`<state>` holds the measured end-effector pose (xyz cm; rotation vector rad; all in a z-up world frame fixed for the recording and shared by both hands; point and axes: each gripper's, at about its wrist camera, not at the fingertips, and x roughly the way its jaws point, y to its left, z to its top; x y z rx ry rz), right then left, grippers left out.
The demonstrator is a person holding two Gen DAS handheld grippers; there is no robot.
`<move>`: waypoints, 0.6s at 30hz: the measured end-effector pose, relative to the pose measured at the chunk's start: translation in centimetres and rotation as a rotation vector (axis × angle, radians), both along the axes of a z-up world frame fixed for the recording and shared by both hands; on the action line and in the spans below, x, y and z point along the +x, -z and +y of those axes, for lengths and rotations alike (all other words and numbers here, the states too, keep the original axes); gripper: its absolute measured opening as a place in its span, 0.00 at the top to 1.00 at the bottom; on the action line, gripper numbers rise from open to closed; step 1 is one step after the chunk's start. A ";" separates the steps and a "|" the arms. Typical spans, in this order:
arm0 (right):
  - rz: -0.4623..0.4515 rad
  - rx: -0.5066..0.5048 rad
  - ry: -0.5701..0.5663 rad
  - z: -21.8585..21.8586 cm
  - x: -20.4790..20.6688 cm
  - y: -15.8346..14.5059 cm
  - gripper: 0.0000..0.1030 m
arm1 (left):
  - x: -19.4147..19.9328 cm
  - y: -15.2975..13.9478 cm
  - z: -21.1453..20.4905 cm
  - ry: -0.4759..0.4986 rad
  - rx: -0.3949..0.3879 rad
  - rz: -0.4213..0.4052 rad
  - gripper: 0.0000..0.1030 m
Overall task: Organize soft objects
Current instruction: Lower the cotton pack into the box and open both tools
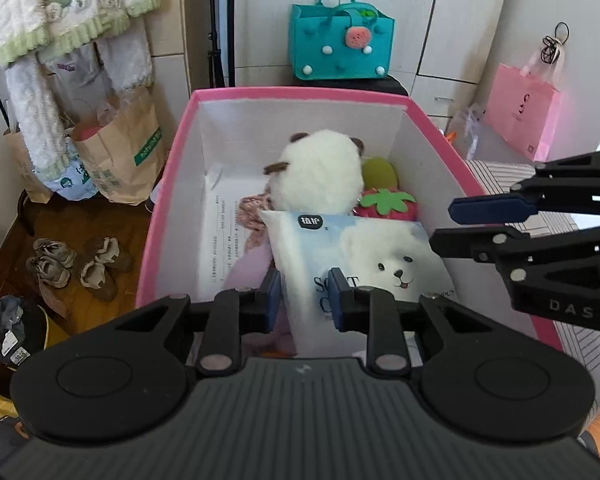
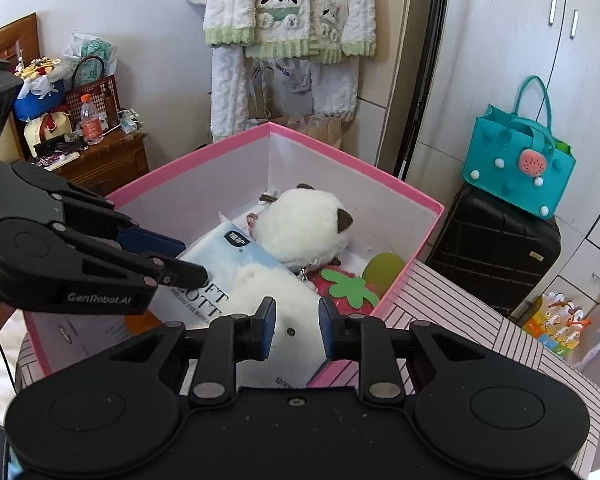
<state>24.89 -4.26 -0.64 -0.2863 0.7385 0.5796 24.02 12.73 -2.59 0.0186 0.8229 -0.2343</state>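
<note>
The pink-rimmed white cardboard box (image 1: 172, 184) holds a fluffy white plush animal (image 1: 318, 172) and a pale blue soft tissue pack (image 1: 356, 264). Both the left hand-held gripper (image 1: 306, 300) and right hand-held gripper (image 2: 296, 330) clamp that pack's near edge.

Tissue pack (image 1: 356, 264) in box (image 1: 172, 184) — plush (image 1: 318, 172) behind, strawberry (image 1: 388, 204) beside.

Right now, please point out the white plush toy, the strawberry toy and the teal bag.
white plush toy (image 1: 320, 172), left wrist view, its fluffy back.
strawberry toy (image 2: 350, 290), right wrist view, its green leaf.
teal bag (image 1: 332, 46), left wrist view, its front panel.
</note>
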 end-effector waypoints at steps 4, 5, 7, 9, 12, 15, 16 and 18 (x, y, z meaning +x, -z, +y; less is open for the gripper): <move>-0.003 0.048 0.014 -1.0 -0.5 -0.5 0.74 | -0.1 -0.2 -0.2 -0.012 0.008 -0.001 0.76; 0.002 0.065 0.012 -1.2 -0.7 -0.7 0.74 | -0.2 -0.3 -0.2 -0.016 0.007 -0.002 0.76; 0.013 0.105 0.009 -1.8 -1.2 -1.4 0.74 | -0.4 -0.7 -0.1 -0.023 -0.001 -0.002 0.76; 0.023 0.140 0.005 -2.5 -1.9 -2.0 0.74 | -0.9 -1.2 0.0 -0.029 -0.018 -0.008 0.76; 0.022 0.161 0.012 -3.3 -2.9 -2.8 0.73 | -1.8 -1.9 0.1 -0.056 -0.040 -0.007 0.68; 0.010 0.167 0.015 -4.3 -4.1 -3.5 0.68 | -3.1 -2.7 -0.4 -0.050 -0.027 -0.026 0.58; 0.007 0.166 0.019 -4.6 -4.5 -3.6 0.66 | -3.5 -2.9 -0.6 -0.047 -0.029 -0.032 0.57; -0.001 0.163 0.031 -5.1 -5.2 -4.0 0.66 | -4.4 -3.5 -1.0 -0.027 -0.035 -0.048 0.54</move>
